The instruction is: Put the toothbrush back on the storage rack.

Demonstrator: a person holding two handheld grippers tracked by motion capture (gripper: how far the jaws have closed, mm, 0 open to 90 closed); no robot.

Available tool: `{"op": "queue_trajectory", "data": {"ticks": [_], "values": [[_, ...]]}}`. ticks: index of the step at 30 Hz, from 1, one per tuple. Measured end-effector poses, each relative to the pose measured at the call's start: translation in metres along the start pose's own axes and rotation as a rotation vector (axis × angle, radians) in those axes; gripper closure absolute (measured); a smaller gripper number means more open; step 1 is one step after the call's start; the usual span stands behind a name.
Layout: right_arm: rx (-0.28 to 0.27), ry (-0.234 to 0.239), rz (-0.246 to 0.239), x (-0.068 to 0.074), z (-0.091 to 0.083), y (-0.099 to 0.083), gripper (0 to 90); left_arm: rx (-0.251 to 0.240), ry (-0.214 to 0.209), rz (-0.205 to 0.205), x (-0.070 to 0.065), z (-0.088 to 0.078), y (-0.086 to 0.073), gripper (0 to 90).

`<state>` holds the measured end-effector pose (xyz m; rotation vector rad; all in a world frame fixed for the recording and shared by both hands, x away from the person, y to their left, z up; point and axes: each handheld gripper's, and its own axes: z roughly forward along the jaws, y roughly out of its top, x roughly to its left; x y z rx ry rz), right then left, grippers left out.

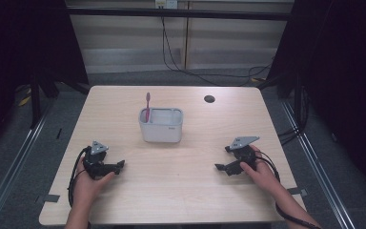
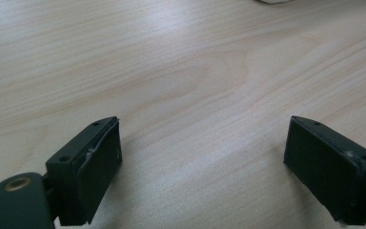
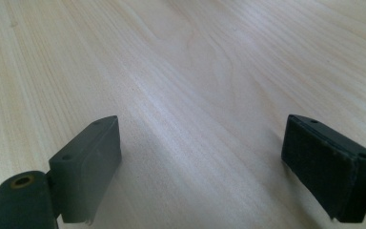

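The white holder [image 1: 161, 125] is standing well beyond the fingers of both grippers, between them, with a pink toothbrush [image 1: 147, 107] upright in its left corner; a small dark mark on its front is too small to read. The left gripper [image 1: 119, 165] and the right gripper [image 1: 218, 167] are resting low over the pale wooden table [image 1: 171, 191], each with jaws wide apart and holding nothing. Beyond the table's far edge, black cables [image 1: 190, 71] are lying on the grey floor.

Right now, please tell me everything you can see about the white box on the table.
The white box is a small rectangular holder with rounded corners, plastic by its look, open on top and divided inside. It stands upright near the middle of the wooden table. A pink toothbrush stands in its left compartment, sticking out above the rim. Neither tool touches it.
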<state>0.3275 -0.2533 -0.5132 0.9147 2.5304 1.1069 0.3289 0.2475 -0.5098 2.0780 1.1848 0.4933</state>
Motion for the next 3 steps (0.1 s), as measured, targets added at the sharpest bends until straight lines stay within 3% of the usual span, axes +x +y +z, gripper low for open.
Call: {"op": "queue_trajectory", "data": {"ticks": [3], "values": [[0.0,0.0,0.0,0.0,0.0,0.0,12.8,0.0,0.0,0.001,0.0,0.0,0.0,12.1]]}}
